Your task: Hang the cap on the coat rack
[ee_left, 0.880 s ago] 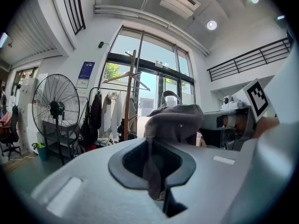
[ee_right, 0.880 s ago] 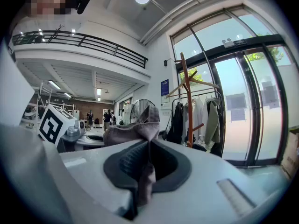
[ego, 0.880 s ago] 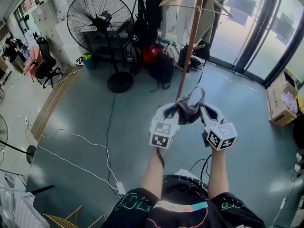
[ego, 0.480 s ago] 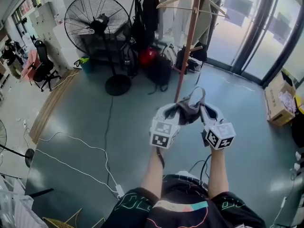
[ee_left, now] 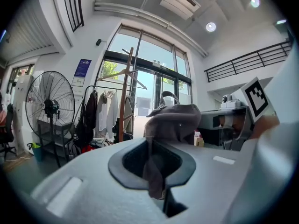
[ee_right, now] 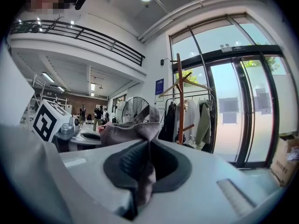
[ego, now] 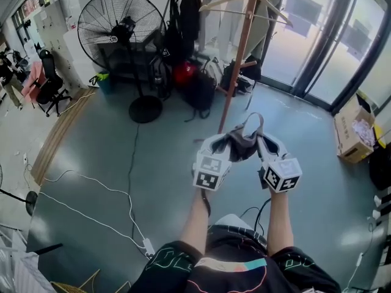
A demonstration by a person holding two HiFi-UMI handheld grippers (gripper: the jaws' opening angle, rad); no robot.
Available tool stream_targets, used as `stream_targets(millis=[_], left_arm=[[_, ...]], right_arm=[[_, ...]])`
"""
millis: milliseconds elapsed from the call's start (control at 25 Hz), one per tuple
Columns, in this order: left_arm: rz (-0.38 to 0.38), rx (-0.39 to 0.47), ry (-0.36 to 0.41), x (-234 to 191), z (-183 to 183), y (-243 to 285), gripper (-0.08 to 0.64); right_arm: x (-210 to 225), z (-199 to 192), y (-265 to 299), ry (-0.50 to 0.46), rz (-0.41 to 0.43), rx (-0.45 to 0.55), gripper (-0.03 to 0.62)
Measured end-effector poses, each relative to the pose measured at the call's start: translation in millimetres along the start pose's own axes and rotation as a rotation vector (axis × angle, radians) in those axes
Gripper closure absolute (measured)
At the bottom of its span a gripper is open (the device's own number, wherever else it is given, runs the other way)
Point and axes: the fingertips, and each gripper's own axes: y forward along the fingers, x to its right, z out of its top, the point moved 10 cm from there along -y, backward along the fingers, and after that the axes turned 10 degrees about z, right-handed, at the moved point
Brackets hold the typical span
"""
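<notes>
While left gripper (ego: 227, 141) and right gripper (ego: 260, 141) jaws pinch it, the cap (ego: 243, 145) (soft grey cloth) sags.

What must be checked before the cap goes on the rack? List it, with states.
1. Left gripper shut on cap: ok.
2. Right gripper shut on cap: ok.
3. Cap close enough to the rack: not ok, the rack stands ahead, apart.
4. Bare peg on rack: ok, the short side peg looks free.
5. Floor toward rack safe to walk: cannot tell, a cable lies near the feet.
</notes>
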Motion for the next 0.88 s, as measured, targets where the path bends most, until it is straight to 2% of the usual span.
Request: stream_targets(millis=[120,400,680,880], left_arm=[[0.018,-0.021,0.042,8,-5,4,0.531],[-0.004,-0.078,-0.006,19,-29,27,0.531],[0.026,-0.118,-0.029,2,-42,51,0.532],[0.032,-0.168,-0.047,-3,-55,85,0.531]], right_arm=[[3,-5,-4,0.001,0.002,-0.026,0.575],[28,-31,-5,0.046,-0.008,-0.074,0.574],[46,-49,26,0.105,0.028,-0.084,0.574],[77,-66,45,0.15,0.03,-0.114,0.574]])
